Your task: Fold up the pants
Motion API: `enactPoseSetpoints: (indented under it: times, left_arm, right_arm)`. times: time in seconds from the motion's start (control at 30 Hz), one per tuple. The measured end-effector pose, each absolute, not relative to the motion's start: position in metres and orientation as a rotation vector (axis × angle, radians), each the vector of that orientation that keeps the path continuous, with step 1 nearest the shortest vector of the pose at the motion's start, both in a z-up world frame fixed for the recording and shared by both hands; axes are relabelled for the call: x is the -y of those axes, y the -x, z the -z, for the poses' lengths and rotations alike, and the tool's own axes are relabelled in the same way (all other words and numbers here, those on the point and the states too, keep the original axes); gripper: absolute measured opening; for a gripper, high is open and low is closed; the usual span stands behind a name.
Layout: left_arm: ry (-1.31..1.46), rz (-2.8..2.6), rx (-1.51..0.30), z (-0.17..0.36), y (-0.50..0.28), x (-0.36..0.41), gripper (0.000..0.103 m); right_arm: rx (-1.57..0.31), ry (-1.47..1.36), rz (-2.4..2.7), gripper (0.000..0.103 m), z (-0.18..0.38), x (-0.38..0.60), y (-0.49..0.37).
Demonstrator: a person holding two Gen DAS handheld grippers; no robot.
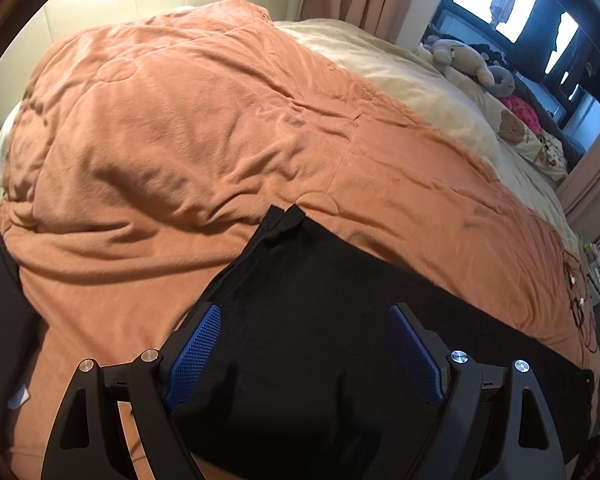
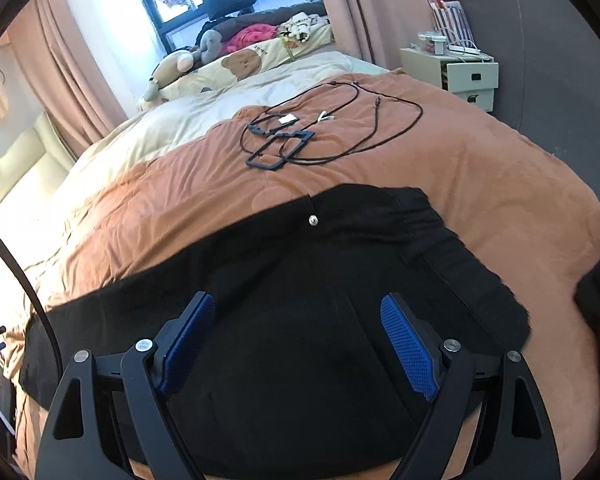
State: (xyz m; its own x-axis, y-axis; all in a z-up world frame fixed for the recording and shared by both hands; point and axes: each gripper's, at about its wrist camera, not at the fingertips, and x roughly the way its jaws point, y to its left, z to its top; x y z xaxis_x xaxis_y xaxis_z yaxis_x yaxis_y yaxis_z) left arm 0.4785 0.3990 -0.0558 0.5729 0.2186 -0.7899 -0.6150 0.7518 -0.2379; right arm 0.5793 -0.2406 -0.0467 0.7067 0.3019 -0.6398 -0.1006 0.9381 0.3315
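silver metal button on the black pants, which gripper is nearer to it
Right. The right gripper hangs open over the black pants just below the silver metal button. The left gripper is over the leg end, button out of sight.

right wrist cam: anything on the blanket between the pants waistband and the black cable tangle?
Nothing. In the right wrist view, only bare orange blanket separates the pants waistband from the black cable tangle and the black frame lying with it.

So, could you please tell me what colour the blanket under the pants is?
The blanket is orange-brown, clearest in the left wrist view; the pants are black.
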Motion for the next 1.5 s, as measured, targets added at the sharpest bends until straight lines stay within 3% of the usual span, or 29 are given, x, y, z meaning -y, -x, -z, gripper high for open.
enactPoseSetpoints:
  times: [0.37,0.5,0.8,0.93,1.1,1.23,1.33,1.5]
  left_arm:
    - [0.598,-0.545,-0.819,0.049,-0.399,-0.391,0.084]
    - [0.663,-0.564,-0.831,0.064,-0.378,-0.393,0.071]
    - [0.822,-0.587,-0.856,0.112,-0.357,-0.396,0.064]
    - [0.926,-0.579,-0.869,0.137,-0.357,-0.4,0.052]
    - [0.991,-0.6,-0.864,0.157,-0.361,-0.405,0.051]
    - [1.013,-0.616,-0.834,0.163,-0.366,-0.409,0.05]
    - [1.052,-0.665,-0.791,0.168,-0.364,-0.413,0.037]
    - [1.183,-0.669,-0.641,0.177,-0.352,-0.423,0.037]
  right_arm:
    - [-0.771,-0.304,-0.221,0.085,0.039,0.274,-0.519]
    - [-0.78,-0.31,-0.201,0.085,0.043,0.283,-0.501]
    - [-0.827,-0.405,-0.115,0.085,0.061,0.302,-0.474]
    - [-0.848,-0.442,-0.081,0.085,0.072,0.306,-0.468]
    - [-0.89,-0.521,-0.065,0.085,0.088,0.307,-0.471]
    - [-0.91,-0.586,-0.081,0.085,0.097,0.306,-0.478]
    - [-0.904,-0.622,-0.093,0.085,0.101,0.31,-0.484]
    - [-0.869,-0.714,-0.094,0.084,0.115,0.32,-0.491]
